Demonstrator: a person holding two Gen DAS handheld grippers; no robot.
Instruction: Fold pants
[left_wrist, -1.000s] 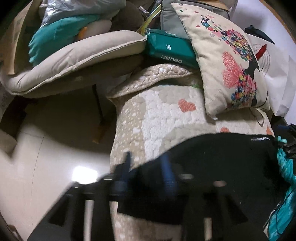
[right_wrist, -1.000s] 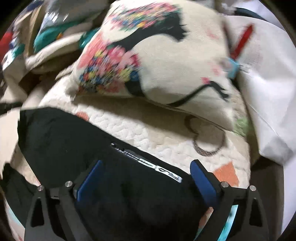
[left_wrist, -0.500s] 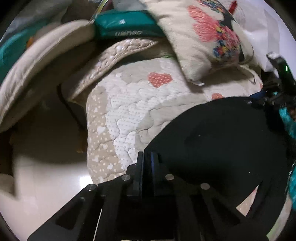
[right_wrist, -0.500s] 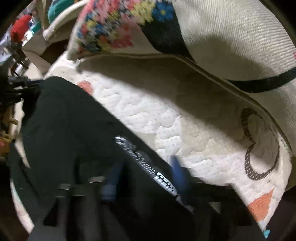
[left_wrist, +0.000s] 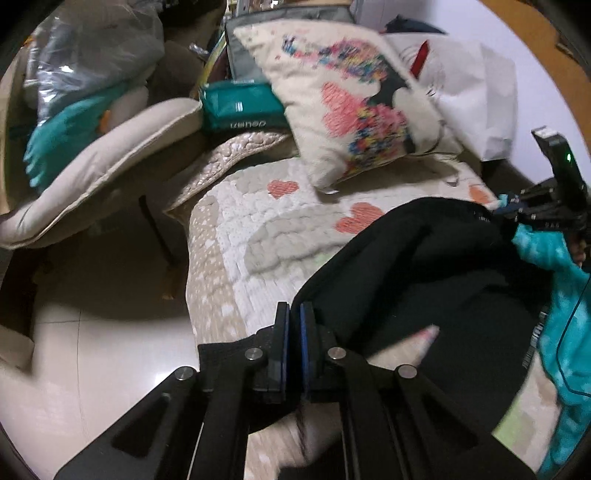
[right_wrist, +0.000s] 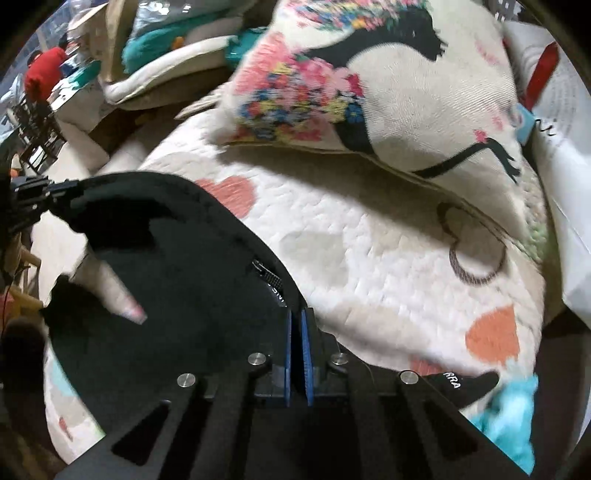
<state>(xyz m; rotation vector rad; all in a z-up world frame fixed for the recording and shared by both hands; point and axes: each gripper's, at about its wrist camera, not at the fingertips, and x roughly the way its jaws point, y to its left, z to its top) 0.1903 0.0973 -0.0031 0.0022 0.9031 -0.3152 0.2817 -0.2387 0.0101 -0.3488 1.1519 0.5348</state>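
Note:
The black pants (left_wrist: 443, 280) hang stretched between my two grippers above a quilted heart-pattern bedspread (left_wrist: 266, 236). My left gripper (left_wrist: 294, 314) is shut on one corner of the pants' edge. My right gripper (right_wrist: 295, 321) is shut on the other corner of the pants (right_wrist: 177, 266), by the lettered waistband. The right gripper also shows at the right of the left wrist view (left_wrist: 543, 214), and the left gripper at the left of the right wrist view (right_wrist: 33, 199). The cloth sags between them.
A flowered cushion (left_wrist: 354, 114) lies at the back of the bedspread, with a white bag (left_wrist: 476, 96) to its right. A teal package (left_wrist: 240, 107) and a beige padded seat (left_wrist: 96, 162) stand at the left. A turquoise cloth (left_wrist: 565, 317) lies at the right. Pale floor (left_wrist: 92, 350) lies at the left.
Both grippers have closed on the pants' edge and lifted it off the bedspread. The right gripper was open a second ago; the cloth now hangs between them.

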